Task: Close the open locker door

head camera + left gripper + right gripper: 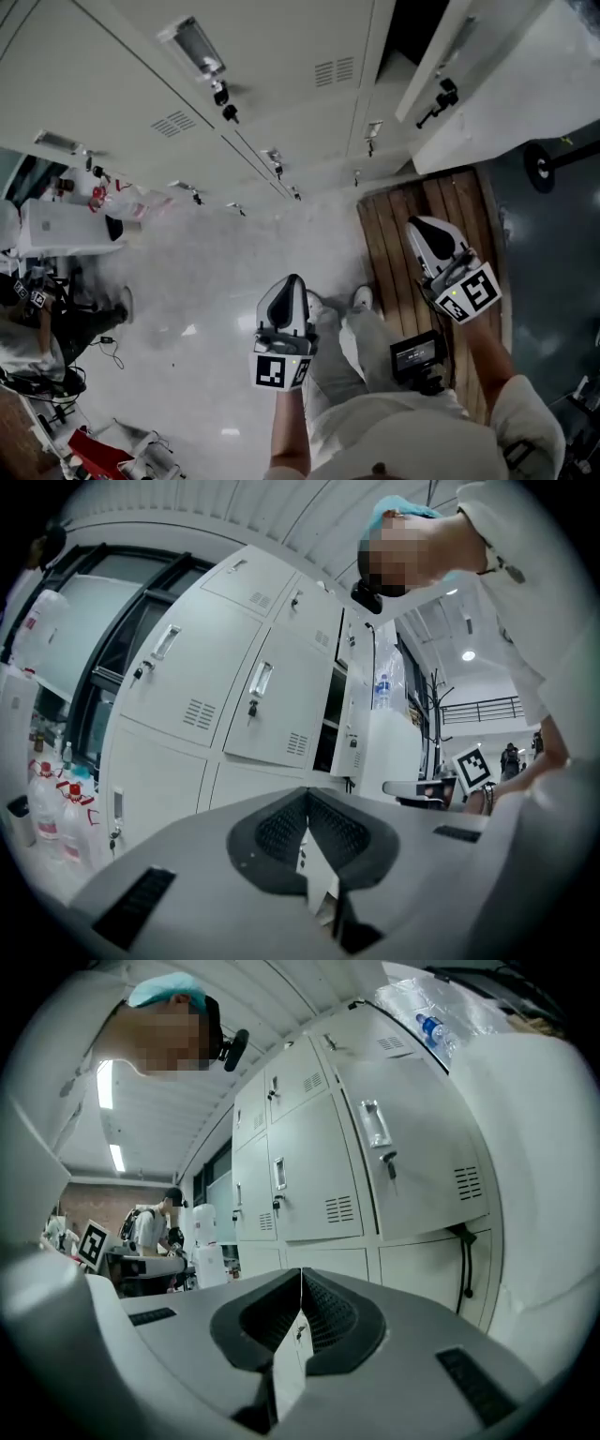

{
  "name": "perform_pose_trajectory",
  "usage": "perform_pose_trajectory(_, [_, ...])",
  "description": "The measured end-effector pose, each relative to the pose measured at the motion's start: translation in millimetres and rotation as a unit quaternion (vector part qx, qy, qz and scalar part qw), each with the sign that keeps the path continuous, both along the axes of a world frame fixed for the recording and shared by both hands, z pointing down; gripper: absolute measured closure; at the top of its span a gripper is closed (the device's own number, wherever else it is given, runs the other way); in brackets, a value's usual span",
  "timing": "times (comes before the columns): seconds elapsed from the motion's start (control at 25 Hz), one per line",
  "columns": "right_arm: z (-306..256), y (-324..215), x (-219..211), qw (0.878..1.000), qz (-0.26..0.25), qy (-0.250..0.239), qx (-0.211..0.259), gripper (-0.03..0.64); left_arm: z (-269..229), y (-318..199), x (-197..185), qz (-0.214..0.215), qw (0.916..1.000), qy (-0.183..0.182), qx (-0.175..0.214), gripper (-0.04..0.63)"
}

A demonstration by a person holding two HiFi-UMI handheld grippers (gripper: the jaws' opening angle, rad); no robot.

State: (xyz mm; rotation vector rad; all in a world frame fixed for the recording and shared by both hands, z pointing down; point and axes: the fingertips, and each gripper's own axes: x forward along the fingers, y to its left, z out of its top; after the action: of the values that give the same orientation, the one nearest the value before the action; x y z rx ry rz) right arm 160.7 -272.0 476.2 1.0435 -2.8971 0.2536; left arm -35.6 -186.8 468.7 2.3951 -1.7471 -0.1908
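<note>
A downward view from the head showed a room with a bank of pale grey metal lockers [281,75] running along the top and a glossy, speckled pale floor [197,281] below it. At far left a seated person [42,323] sat among cables and clutter. Open floor lay between that clutter and the wearer's own legs. Left of centre, the left claw [292,281] hung over the bare floor, well apart from the lockers. Its two dark ribbed pads [281,827] met at the tips with nothing between them. To its right, a platform of brown wooden slats [394,234] reached up to the foot of the lockers. The right claw [419,225] hovered above those slats, its jaws pressed together and empty. At upper right was the open locker door [506,103], a flat, smooth metal panel with a black latch handle [439,101] near its edge. It stood swung out into the room beside a dark locker opening [417,28], near the right claw but not touching it. Beyond the slats, at far right, lay darker grey flooring [553,281].
</note>
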Motion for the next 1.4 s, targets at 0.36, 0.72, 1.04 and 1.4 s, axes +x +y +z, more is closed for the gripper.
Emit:
perform_pose_trajectory(0.36, [-87, 35, 40, 1.0, 0.007, -0.026, 0.015, 0.589, -85, 28, 19, 0.0, 1.0, -0.002, 0.008, 0.588])
perform_pose_trajectory(0.72, [-143, 84, 50, 0.998, 0.004, -0.058, 0.0, 0.589, -155, 53, 47, 0.028, 0.9991, 0.0, 0.032, 0.588])
perform_pose_trajectory(1.04, [-177, 111, 23, 0.997, -0.012, -0.08, 0.02, 0.589, -222, 60, 39, 0.021, 0.9966, 0.001, 0.079, 0.588])
perform_pose_trajectory(1.4, [-198, 133, 7, 0.995, -0.023, -0.084, 0.044, 0.589, -213, 83, 47, 0.013, 0.9979, 0.006, 0.064, 0.588])
